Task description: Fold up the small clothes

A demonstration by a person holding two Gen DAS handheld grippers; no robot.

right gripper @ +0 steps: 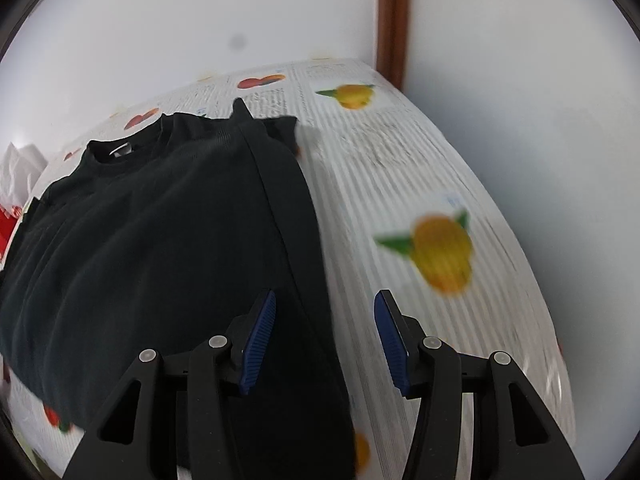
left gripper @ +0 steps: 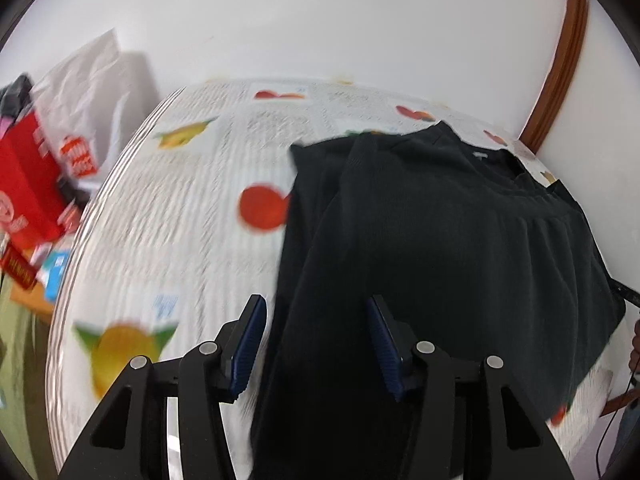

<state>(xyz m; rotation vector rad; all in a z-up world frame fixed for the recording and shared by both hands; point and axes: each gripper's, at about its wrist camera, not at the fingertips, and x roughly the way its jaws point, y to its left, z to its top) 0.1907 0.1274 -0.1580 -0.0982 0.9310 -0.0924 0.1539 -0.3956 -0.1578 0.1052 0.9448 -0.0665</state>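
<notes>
The left gripper (left gripper: 316, 344) and right gripper (right gripper: 324, 340) were held with jaws parted, nothing clamped, over the black top (left gripper: 440, 240) laid toward the table's (left gripper: 180, 220) far edge. The folded sleeves could be dragged open by a pad snagging cloth. Red boxes (left gripper: 24, 184) were shown only in the left view.

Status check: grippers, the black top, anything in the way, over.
Left gripper and right gripper: jaws open, nothing held. Black top on the fruit-print table cover, sides folded in. Nothing in the way.
</notes>
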